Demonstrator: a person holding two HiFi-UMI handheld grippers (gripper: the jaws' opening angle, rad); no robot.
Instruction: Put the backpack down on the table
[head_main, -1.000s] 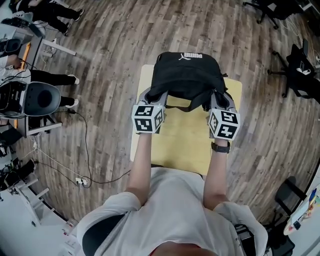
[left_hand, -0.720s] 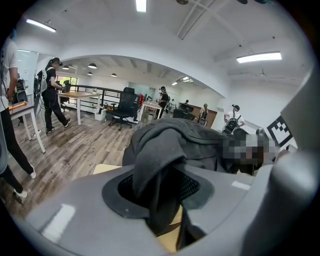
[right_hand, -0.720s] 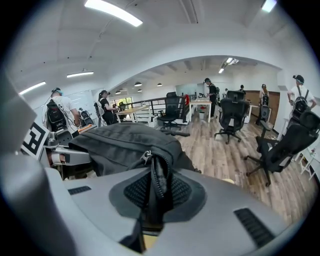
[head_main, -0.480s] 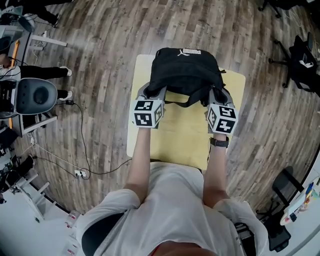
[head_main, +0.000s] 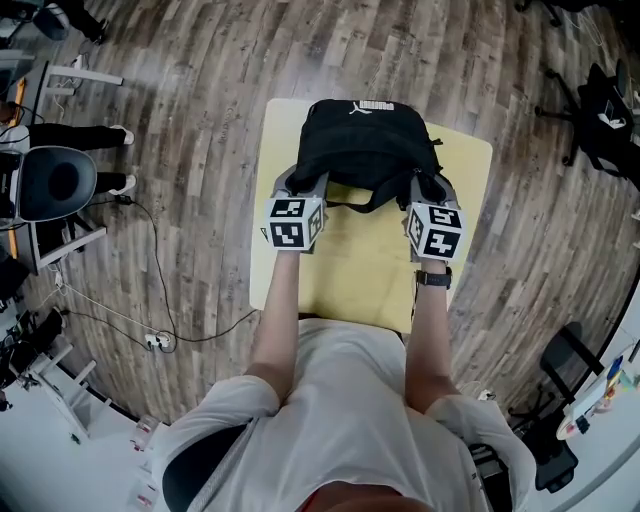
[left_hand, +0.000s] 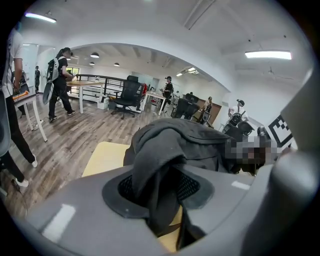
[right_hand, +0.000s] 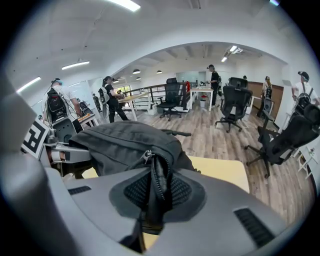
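Since a second ago the backpack and both tools have been lowered nearer the bench. One black backpack (head_main: 368, 140) is held over the far edge of the one bench (head_main: 370, 275); contact unclear, contents hidden. Two tools: left tool (left_hand: 165, 200) is clamped on a fabric fold, right tool (right_hand: 152, 195) on the zipper edge.

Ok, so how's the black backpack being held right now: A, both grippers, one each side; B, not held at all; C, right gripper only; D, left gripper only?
A: the left gripper is shut on a fold of the backpack, and the right gripper is shut on its zipped edge.
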